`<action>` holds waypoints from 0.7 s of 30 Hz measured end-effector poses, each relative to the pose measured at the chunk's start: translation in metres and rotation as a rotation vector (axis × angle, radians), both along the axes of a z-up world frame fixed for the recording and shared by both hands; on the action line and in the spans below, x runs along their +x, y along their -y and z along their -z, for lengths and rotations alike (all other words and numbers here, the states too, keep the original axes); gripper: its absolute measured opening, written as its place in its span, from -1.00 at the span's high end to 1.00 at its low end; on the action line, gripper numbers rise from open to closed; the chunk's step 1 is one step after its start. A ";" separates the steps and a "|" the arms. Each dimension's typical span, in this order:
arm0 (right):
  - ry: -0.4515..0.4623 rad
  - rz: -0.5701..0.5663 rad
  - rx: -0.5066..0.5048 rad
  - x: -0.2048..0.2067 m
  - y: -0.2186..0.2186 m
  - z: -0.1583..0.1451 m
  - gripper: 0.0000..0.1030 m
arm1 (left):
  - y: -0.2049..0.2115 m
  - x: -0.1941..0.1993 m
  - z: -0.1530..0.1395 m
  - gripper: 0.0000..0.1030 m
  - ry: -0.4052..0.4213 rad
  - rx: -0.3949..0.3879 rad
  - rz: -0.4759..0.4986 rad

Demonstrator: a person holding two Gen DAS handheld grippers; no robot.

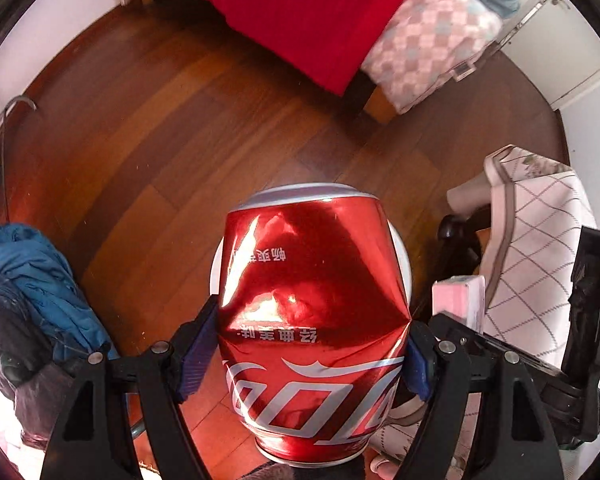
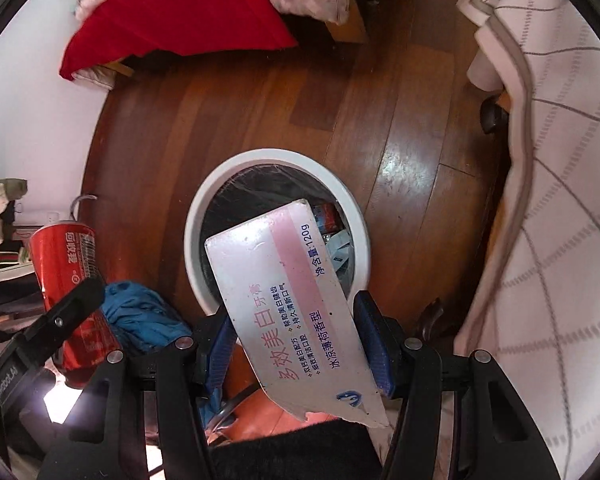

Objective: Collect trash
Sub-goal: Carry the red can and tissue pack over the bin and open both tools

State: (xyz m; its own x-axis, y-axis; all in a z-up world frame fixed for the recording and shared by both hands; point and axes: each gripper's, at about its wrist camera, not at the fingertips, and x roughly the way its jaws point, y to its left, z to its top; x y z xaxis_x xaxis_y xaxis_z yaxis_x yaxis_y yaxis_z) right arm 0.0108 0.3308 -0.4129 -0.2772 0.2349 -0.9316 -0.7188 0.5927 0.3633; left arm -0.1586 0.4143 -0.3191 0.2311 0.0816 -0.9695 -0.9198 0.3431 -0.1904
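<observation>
Left fingers [image 1: 314, 344] clenched dented can [image 1: 312, 320]; right fingers [image 2: 296, 344] clenched box [image 2: 292, 304]. I held both over bin [image 2: 276, 160], ready for drop.

Left gripper [image 1: 312, 332] pointing steeply down, pads clamped on dented can [image 1: 312, 312]. Right gripper [image 2: 296, 344] also steeply down, pads pinching toothpaste box [image 2: 292, 308].
</observation>
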 end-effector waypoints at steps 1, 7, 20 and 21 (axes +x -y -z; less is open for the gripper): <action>-0.001 -0.003 -0.005 0.001 -0.006 0.005 -0.14 | -0.003 -0.001 0.005 -0.49 -0.006 -0.011 -0.011; -0.003 -0.051 -0.037 0.003 -0.030 0.028 -0.17 | -0.008 -0.022 0.014 -0.89 -0.019 -0.034 -0.079; 0.190 -0.211 -0.031 -0.017 -0.009 -0.012 -1.00 | 0.029 -0.054 -0.004 -0.91 -0.133 0.084 -0.153; 0.200 -0.222 -0.031 -0.020 -0.006 -0.015 -1.00 | 0.032 -0.054 -0.005 -0.91 -0.136 0.085 -0.151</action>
State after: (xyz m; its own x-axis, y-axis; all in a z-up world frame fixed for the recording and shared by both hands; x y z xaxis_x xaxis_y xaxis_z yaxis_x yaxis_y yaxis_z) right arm -0.0096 0.3372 -0.3976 -0.1290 0.1592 -0.9788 -0.8875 0.4217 0.1855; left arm -0.2126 0.3821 -0.3139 0.0773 0.1884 -0.9790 -0.9773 0.2088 -0.0370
